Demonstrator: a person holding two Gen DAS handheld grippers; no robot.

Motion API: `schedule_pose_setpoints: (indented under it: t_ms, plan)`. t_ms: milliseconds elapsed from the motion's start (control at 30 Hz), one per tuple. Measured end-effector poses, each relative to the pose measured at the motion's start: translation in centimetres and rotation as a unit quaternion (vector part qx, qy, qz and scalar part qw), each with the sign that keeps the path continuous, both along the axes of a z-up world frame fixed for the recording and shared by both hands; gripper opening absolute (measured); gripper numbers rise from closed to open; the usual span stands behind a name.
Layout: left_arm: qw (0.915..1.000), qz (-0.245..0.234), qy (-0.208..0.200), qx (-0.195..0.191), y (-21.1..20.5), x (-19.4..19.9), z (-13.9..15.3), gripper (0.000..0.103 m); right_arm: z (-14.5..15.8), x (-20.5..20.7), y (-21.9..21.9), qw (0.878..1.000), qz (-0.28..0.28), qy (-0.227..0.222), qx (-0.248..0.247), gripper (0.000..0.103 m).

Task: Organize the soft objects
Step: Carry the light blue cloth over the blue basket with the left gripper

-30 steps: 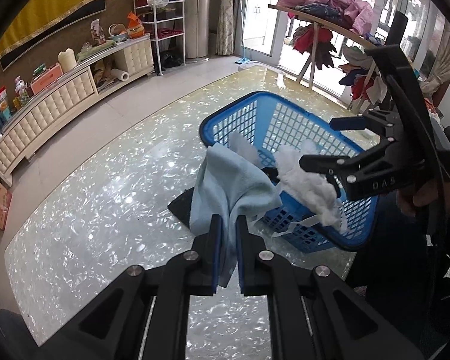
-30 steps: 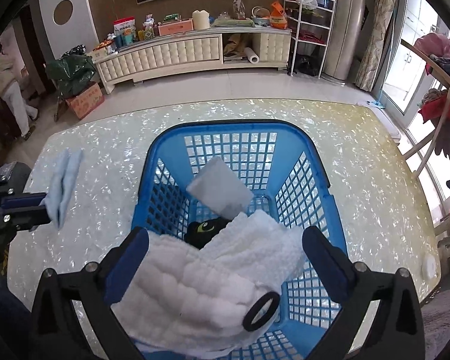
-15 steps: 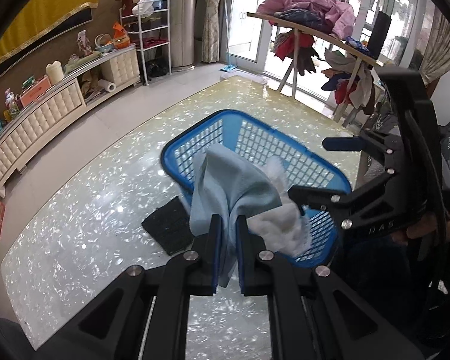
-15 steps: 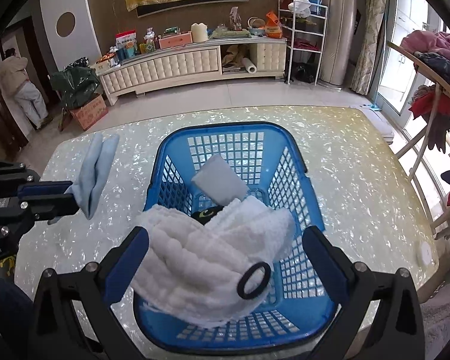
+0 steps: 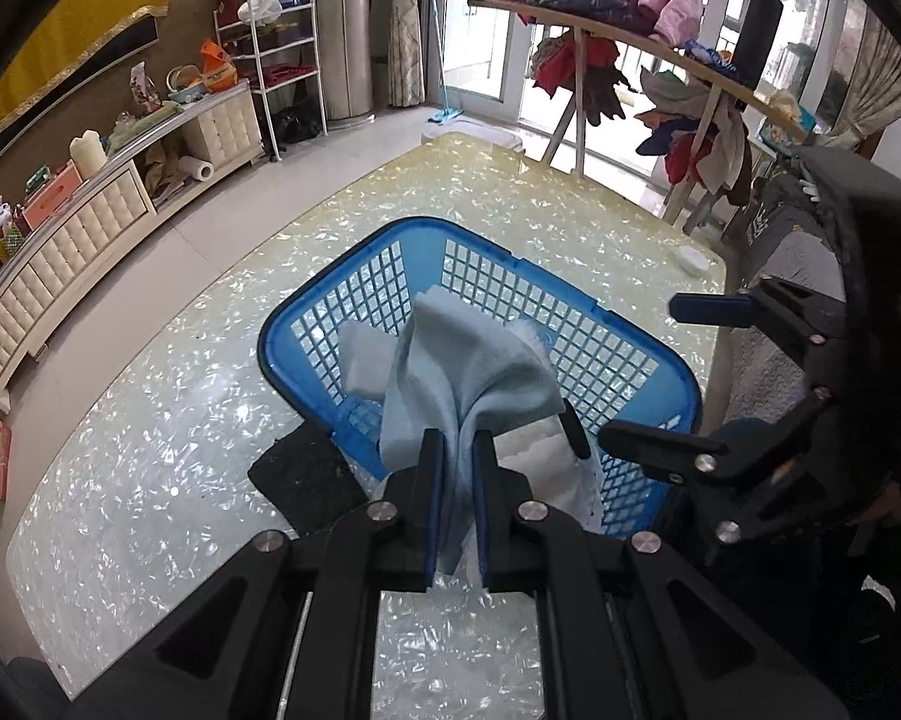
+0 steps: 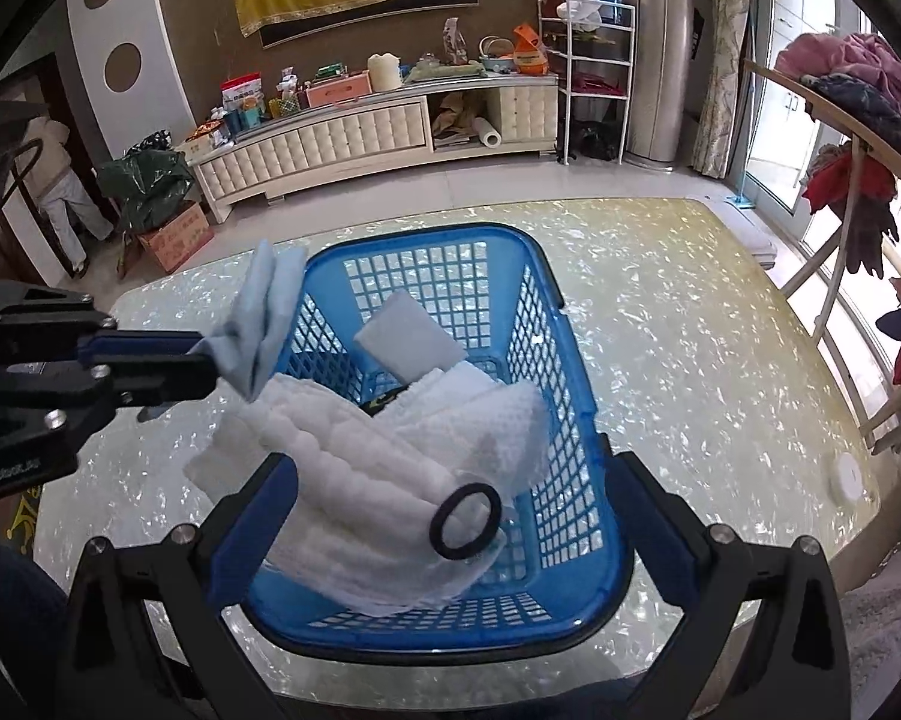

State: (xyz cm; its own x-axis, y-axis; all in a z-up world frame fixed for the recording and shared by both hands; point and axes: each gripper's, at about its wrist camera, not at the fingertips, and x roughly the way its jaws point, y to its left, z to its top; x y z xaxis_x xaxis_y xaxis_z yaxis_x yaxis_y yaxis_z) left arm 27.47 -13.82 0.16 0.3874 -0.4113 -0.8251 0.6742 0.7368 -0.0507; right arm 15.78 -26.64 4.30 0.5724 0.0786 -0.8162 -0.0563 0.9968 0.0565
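Note:
My left gripper (image 5: pixel 455 468) is shut on a light blue cloth (image 5: pixel 462 372) and holds it above the near left rim of the blue basket (image 5: pixel 306 324); it also shows in the right wrist view (image 6: pixel 264 312). My right gripper (image 6: pixel 450 516) is open over the basket (image 6: pixel 570 630). A white quilted towel (image 6: pixel 354 468) with a black ring (image 6: pixel 465 521) lies in the basket, partly draped over the left rim. A white sponge block (image 6: pixel 408 342) and a dark item sit deeper inside.
A black mat (image 5: pixel 306 480) lies on the pearl-pattern table (image 5: pixel 150 480) left of the basket. A small white disc (image 6: pixel 849 474) sits near the table's right edge. A clothes rack (image 5: pixel 630 30) stands beyond the table.
My left gripper has carried the blue cloth right, over the basket's rim. The white towel has dropped from my open right gripper into the basket.

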Motion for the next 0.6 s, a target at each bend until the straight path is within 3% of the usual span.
schedule_pose_setpoints:
  t_ms: [600]
  plan:
    - [0.9988,0.005,0.029,0.039,-3.7,4.5,-3.9,0.008,-1.2,0.1,-1.5,1.0,-0.015,0.017,0.009,0.103]
